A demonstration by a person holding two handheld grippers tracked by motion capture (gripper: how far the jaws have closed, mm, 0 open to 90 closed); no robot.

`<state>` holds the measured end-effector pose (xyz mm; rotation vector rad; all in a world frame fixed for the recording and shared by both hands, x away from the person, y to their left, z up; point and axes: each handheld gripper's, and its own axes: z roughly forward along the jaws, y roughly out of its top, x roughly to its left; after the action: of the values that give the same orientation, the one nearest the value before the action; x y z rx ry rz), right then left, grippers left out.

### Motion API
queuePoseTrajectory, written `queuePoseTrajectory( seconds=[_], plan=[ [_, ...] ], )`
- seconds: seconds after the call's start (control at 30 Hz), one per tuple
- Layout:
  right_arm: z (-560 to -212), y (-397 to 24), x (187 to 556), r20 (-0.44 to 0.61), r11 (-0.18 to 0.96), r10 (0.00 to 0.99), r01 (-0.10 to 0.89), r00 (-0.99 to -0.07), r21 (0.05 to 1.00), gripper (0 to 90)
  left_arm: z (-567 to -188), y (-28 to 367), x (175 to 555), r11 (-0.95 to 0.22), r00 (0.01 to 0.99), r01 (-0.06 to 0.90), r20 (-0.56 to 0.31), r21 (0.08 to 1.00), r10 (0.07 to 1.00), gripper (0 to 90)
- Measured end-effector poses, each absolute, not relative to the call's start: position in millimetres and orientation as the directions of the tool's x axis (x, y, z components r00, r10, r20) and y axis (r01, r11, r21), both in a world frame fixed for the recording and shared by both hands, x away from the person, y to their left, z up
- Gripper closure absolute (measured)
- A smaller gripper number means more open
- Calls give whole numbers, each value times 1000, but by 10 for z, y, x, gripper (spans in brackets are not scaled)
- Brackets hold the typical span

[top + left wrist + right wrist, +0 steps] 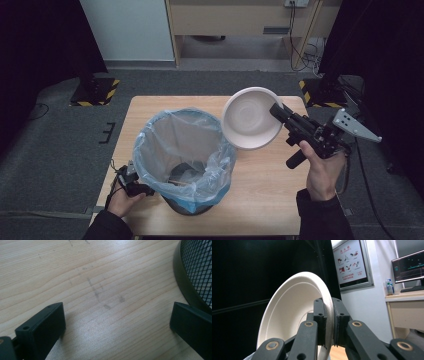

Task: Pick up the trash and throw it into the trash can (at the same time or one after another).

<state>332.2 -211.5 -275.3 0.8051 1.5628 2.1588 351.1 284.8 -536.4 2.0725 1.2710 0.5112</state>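
A white paper bowl (251, 119) hangs tilted on edge above the table, right of the bin's rim. My right gripper (278, 112) is shut on its rim; in the right gripper view the jaws pinch the bowl (294, 315) edge between the pads at my right gripper (329, 322). A black mesh waste bin (186, 159) lined with a pale blue plastic bag stands on the wooden table (260, 180). My left gripper (134, 184) rests low at the bin's left base, held by a hand. In the left gripper view my left gripper (117, 322) stands open over bare wood, the bin (197, 272) beside its right jaw.
Something dark lies at the bin's bottom. Black-and-yellow stand bases (95, 90) sit on the grey floor beyond the table's far corners. A wooden desk (240, 20) with cables stands farther back. Bare tabletop lies right of the bin.
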Motion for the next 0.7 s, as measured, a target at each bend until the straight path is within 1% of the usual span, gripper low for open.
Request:
queuePoseTrajectory(
  seconds=[0.7],
  plan=[
    [-2736, -1804, 3337, 203, -284, 551, 46, -810, 958, 837, -5364, 2848, 3511, -323, 455, 639, -5, 698, 890, 0]
  ],
)
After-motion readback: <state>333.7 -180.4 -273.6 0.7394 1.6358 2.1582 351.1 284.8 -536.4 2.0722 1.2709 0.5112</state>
